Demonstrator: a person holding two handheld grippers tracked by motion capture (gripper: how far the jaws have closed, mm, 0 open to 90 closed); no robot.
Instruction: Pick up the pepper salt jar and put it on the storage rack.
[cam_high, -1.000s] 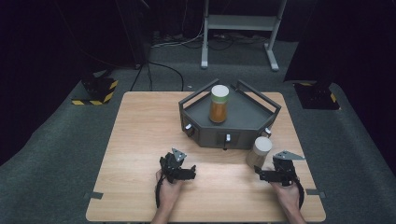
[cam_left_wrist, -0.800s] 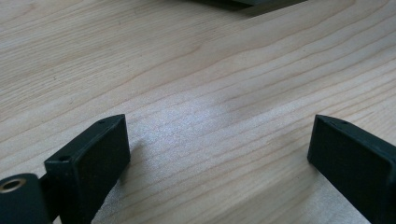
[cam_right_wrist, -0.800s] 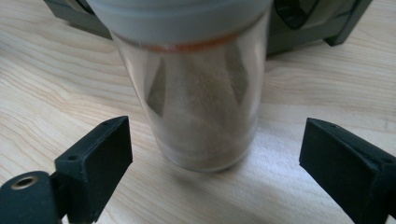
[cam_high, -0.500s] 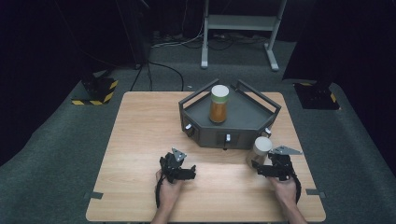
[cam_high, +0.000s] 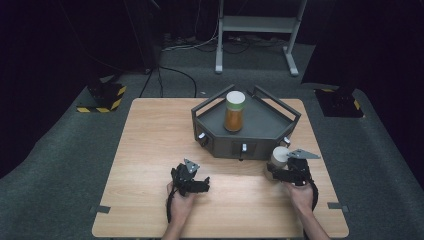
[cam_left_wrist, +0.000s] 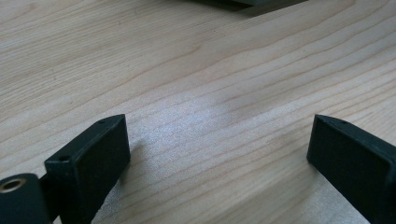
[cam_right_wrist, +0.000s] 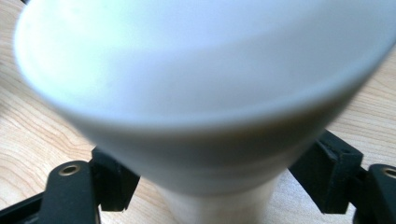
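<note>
at the near right corner of the light wooden counter (cam_high: 150, 150), the jaws of the right hand-held gripper (cam_high: 278, 170) have just been closing, and a pale cream cylindrical bottle with a wide white lid (cam_high: 278, 159) is seen between them. compared with the pictures a second and half a second ago, the bottle stands in the same spot, upright on the counter just beside the front right corner of the dark grey angular tray with raised handles (cam_high: 260, 142); only the jaws have drawn in. in the right gripper view the white lid (cam_right_wrist: 201, 70) looms large and blurred, and the black pads are seen against the narrower body below it on both sides. it is judged that a grip on the bottle has been taken or is all but taken, and that a lift toward the tray is the likely next step. a second bottle, amber with a pale green lid (cam_high: 234, 111), stands upright inside the tray.

the right hand is held low, its gripper level and pointed at the bottle from the near side. the left hand-held gripper (cam_high: 192, 180) rests on the counter, well apart from the tray, jaws wide and nothing between them; bare wood is seen in its own view.
</note>
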